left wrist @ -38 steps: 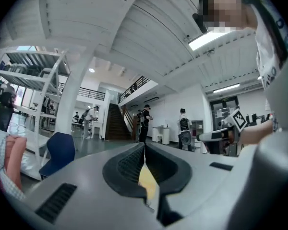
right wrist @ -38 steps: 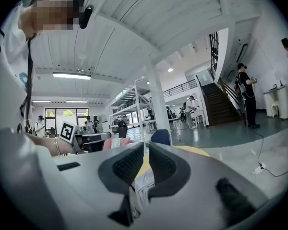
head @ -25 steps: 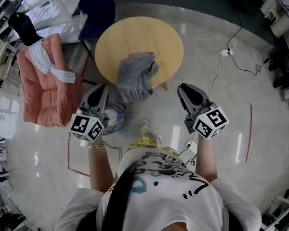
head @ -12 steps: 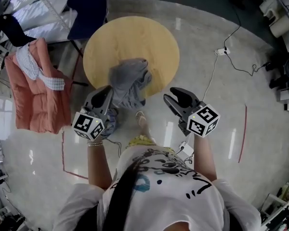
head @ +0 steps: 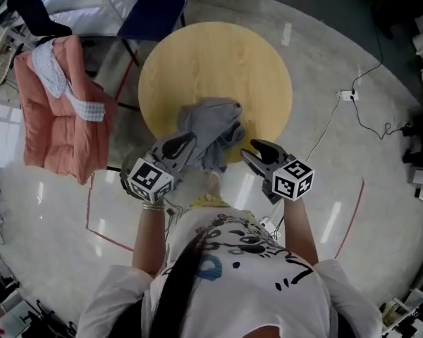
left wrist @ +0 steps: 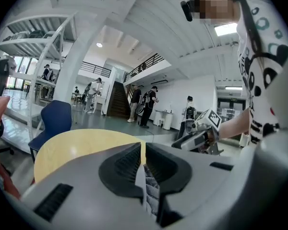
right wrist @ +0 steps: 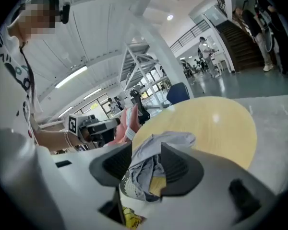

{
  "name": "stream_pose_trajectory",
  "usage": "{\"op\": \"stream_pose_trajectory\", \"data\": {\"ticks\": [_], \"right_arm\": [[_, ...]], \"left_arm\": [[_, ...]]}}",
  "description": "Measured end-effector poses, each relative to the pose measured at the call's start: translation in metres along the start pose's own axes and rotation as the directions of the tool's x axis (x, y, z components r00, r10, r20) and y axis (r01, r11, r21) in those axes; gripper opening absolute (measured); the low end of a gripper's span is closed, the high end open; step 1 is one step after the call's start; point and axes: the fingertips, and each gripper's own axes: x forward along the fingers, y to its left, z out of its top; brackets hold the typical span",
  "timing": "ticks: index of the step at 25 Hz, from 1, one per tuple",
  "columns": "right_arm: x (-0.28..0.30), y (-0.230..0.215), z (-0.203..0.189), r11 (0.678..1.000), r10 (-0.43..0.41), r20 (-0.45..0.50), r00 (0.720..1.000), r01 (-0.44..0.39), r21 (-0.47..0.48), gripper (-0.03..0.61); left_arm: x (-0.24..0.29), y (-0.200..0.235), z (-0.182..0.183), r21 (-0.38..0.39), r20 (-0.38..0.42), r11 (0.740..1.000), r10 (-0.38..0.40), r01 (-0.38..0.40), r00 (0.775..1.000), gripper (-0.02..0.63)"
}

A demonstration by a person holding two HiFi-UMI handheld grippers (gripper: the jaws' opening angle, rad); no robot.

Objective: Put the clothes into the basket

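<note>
- The grey garment (head: 210,127) lies crumpled at the near edge of the round wooden table (head: 218,55), partly hanging over it.
- The right gripper (head: 254,151) is just beside it. Its jaws have just been opening, with cloth between them unpressed.
- The left gripper (head: 181,144) is at its other side, with its jaws drawn to a slit.

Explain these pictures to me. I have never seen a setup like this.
No robot here: a person holds a two-jaw gripper in each hand. One picture looks down from a camera on the person's head; the other two come from cameras riding on the grippers, looking along their jaws. A grey garment lies on the round wooden table, at its near edge. The left gripper, at the garment's edge, has its jaws almost together. The right gripper has just been opening its jaws; the garment shows in the gap, not pinched.
</note>
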Motion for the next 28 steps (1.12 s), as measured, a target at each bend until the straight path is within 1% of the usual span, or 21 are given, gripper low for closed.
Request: {"op": "stream_pose_trajectory", "data": {"ticks": [5,9,13,18,20,23,24,26,28], "right_arm": [[0.051,-0.006,-0.037,1.0,0.001,-0.139,0.99,0.002,0.021,0.203],[0.08,-0.017,-0.06,0.996,0.015,-0.218,0.976,0.004,0.086,0.226],[0.106,-0.023,-0.066,0.993,0.006,-0.268,0.963,0.025,0.113,0.233],[0.137,-0.03,-0.062,0.992,-0.004,-0.304,0.953,0.042,0.12,0.235],[0.144,-0.034,-0.059,0.994,-0.015,-0.313,0.95,0.047,0.096,0.235],[0.151,-0.042,-0.056,0.998,-0.062,-0.332,0.941,0.066,0.0,0.231],[0.153,-0.044,-0.056,0.997,-0.08,-0.343,0.936,0.074,-0.031,0.212],[0.156,-0.045,-0.057,0.995,-0.095,-0.37,0.924,0.08,-0.055,0.13],[0.158,-0.044,-0.057,0.998,-0.06,-0.392,0.918,0.052,-0.03,0.07]], "left_arm": [[-0.013,0.026,-0.022,-0.042,-0.032,0.999,0.021,-0.022,0.999,0.018],[-0.018,0.041,-0.027,-0.102,-0.024,0.993,0.053,-0.055,0.998,0.018],[-0.025,0.051,-0.031,-0.122,-0.027,0.989,0.084,-0.087,0.996,0.018],[-0.038,0.065,-0.032,-0.152,-0.023,0.977,0.145,-0.147,0.989,0.018],[-0.04,0.065,-0.032,-0.165,-0.018,0.971,0.171,-0.172,0.985,0.018],[-0.042,0.064,-0.033,-0.182,-0.015,0.961,0.21,-0.209,0.978,0.018],[-0.045,0.063,-0.034,-0.187,-0.017,0.956,0.225,-0.224,0.974,0.018],[-0.052,0.063,-0.035,-0.201,-0.021,0.945,0.258,-0.257,0.966,0.018],[-0.058,0.063,-0.035,-0.219,-0.018,0.934,0.284,-0.281,0.959,0.018]]}}
